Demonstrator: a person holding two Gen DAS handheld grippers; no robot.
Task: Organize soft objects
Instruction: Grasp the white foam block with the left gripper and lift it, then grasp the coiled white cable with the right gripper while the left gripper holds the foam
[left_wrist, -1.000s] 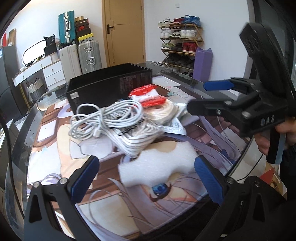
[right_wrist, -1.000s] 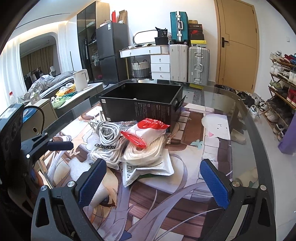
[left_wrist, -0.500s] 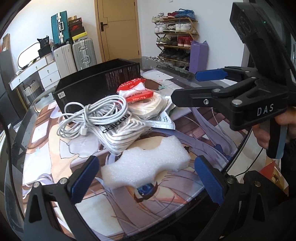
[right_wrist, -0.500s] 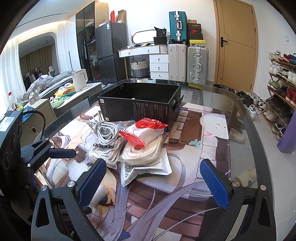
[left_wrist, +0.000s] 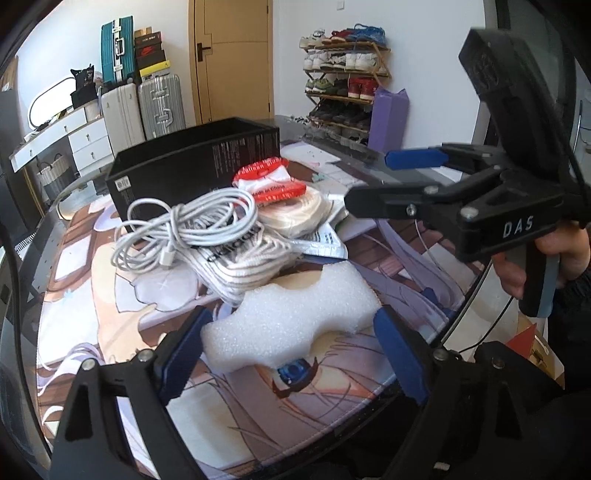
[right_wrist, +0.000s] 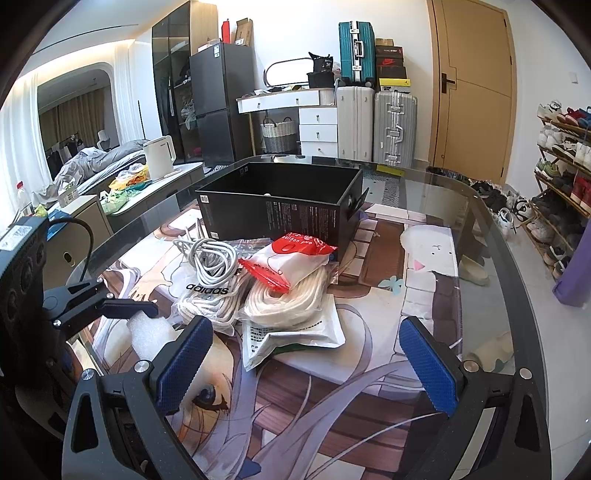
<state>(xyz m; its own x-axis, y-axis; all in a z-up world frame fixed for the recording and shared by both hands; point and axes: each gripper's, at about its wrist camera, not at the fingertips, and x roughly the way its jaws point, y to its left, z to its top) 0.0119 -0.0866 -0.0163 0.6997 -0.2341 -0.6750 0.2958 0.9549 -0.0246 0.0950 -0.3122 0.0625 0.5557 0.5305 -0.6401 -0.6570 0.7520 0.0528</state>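
A white foam block lies on the printed mat between the blue pads of my left gripper; the pads touch or nearly touch its two ends. In the right wrist view the foam shows under the left gripper's fingers. Behind it lies a pile: a white cable coil, a bagged adidas rope, a bagged cream rope and a red-and-white packet. An open black box stands behind the pile. My right gripper is open and empty, above the mat.
The glass table's curved edge runs to the right. The right gripper's body hovers at the right of the left wrist view. Suitcases, a shoe rack and a door stand beyond the table.
My left gripper has moved forward and its pads have come in around the foam block. The right gripper has barely moved.
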